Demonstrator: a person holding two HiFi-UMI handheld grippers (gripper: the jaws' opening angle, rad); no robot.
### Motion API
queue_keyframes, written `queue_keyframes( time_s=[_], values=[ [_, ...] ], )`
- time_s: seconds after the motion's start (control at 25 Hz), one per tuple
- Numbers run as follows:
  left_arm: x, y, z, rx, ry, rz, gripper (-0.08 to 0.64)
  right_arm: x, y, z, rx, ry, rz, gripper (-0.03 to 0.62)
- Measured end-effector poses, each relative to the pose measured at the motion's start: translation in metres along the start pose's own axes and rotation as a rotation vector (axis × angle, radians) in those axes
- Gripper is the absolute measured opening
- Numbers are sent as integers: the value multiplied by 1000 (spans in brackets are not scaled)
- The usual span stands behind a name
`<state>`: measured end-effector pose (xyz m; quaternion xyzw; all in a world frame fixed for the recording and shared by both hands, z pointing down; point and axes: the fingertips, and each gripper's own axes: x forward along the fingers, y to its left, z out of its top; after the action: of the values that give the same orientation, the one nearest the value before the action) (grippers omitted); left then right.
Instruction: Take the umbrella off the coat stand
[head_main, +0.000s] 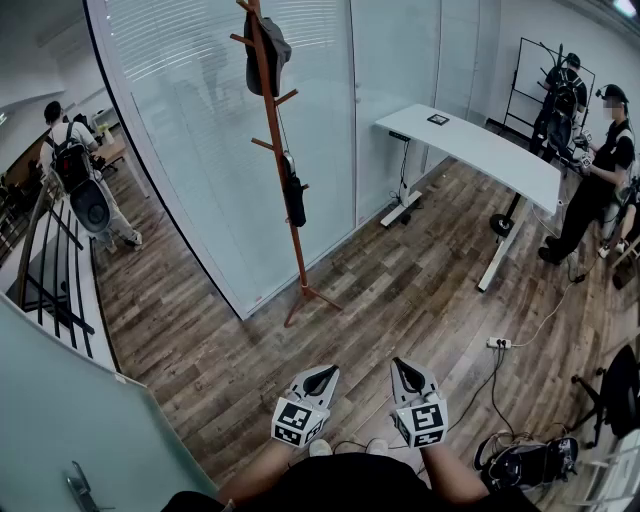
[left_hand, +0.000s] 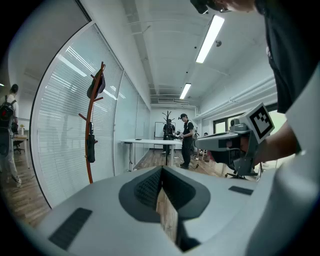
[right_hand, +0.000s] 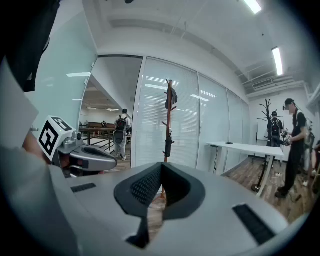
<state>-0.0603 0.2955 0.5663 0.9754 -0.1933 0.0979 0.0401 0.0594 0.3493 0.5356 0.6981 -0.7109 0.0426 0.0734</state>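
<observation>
Both forearms are tucked close to the person's body, side by side, aiming forward and slightly down over the wood-plank floor. The left gripper and the right gripper are both clenched with nothing between their jaws. The black folded umbrella hangs halfway up the tall brown wooden coat stand, well apart from both grippers.

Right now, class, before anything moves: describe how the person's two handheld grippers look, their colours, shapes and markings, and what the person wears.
The left gripper and right gripper match: each has a light grey body that tapers to pointed jaws lined with black ribbed pads. Each carries a white cube printed with black square markers. The person wears a black top.
</observation>
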Motion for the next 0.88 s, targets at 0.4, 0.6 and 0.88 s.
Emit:
queue_keyframes(
  time_s=[0.4,0.6,0.88],
  values=[
    [-19,-7,-11,-20,13,-8,14,-7,14,2,9,0,8,3],
    [-24,-2,-12,-16,19,-29,14,1,19,4,50,-16,1,5],
    [-29,19,-18,-17,17,-79,14,25,41,16,48,-40,9,6]
  ],
)
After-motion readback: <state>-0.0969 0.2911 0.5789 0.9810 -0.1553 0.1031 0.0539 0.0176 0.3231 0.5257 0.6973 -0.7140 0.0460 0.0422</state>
